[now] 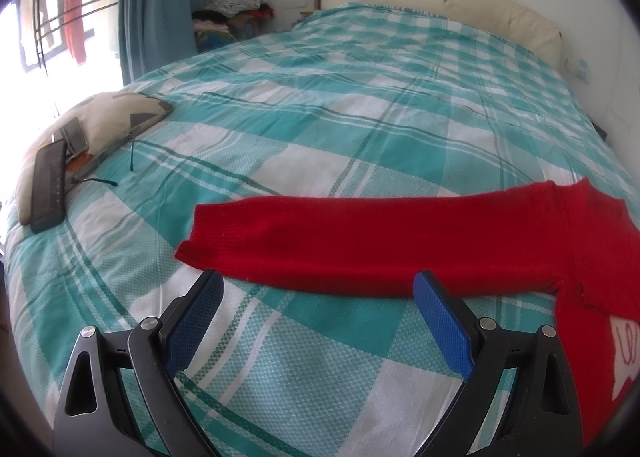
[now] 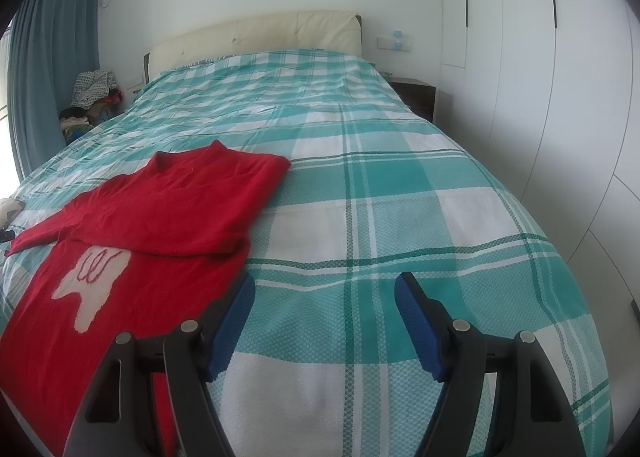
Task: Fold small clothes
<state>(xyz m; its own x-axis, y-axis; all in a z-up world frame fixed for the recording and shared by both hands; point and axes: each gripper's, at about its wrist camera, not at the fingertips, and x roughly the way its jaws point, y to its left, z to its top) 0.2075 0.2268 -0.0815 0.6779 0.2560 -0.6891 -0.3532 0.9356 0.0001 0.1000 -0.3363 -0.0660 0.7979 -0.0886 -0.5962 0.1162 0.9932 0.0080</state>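
A small red sweater (image 2: 160, 209) with a white patch on its front lies flat on the teal checked bed cover (image 2: 400, 197). Its right sleeve is folded across the body. In the left wrist view the other sleeve (image 1: 360, 233) stretches out to the left, cuff at the far end. My left gripper (image 1: 318, 285) is open and empty, just short of that sleeve's near edge. My right gripper (image 2: 324, 289) is open and empty, over the bed cover just right of the sweater's side edge.
A pillow (image 1: 120, 117) with a dark remote (image 1: 50, 185) and a phone on it lies at the bed's left edge. A headboard (image 2: 256, 37) stands at the far end, a nightstand (image 2: 416, 95) and white wardrobes to the right, and a clothes pile (image 2: 94, 91) by the curtain.
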